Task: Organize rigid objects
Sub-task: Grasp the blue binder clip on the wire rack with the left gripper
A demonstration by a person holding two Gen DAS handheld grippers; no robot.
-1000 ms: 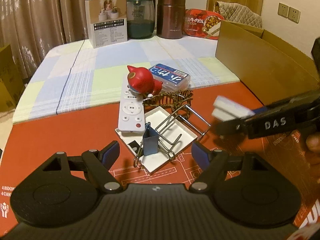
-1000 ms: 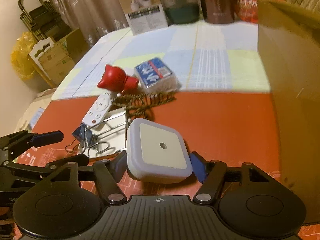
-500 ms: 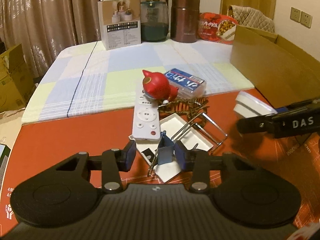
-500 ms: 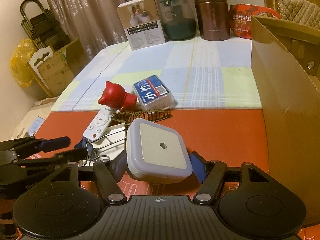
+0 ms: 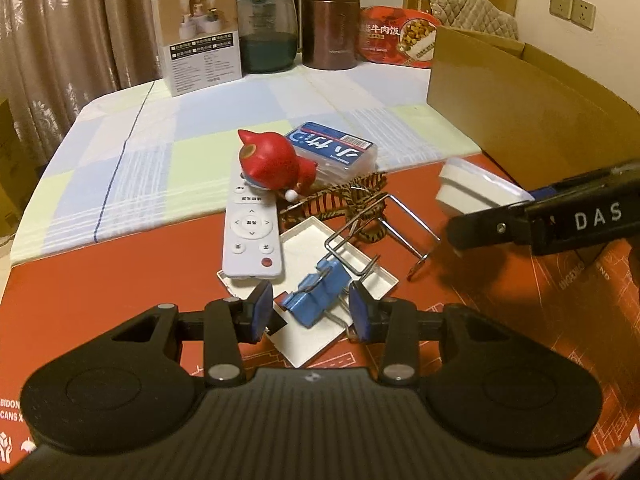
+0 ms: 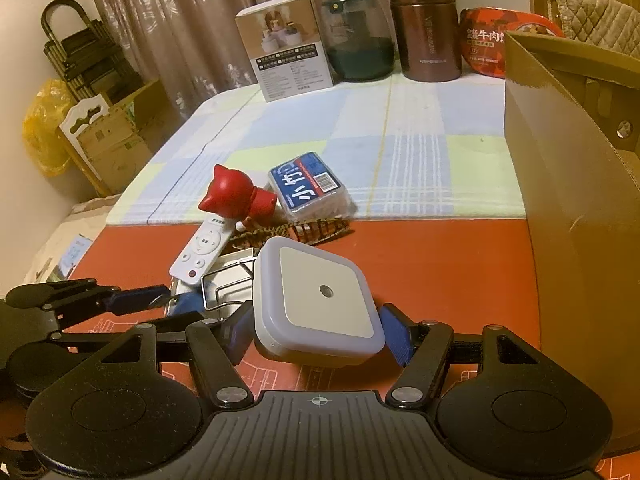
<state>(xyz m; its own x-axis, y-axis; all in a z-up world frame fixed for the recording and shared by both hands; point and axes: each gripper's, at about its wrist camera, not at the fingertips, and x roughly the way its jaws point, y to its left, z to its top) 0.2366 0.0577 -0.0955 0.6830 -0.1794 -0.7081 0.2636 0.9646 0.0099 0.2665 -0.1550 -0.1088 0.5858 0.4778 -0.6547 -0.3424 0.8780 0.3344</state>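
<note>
Gripping a blue metal binder clip (image 5: 316, 300) in my left gripper (image 5: 308, 312) over the flat white tray (image 5: 308, 344); my right gripper (image 6: 316, 330) clenches a square white night-light (image 6: 316, 300) — bare red table (image 6: 440, 264) ahead, tall cardboard box wall (image 6: 576, 208) close right.

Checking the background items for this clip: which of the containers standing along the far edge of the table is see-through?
The green-tinted glass jar, between the printed carton and the opaque brown metal canister.
</note>
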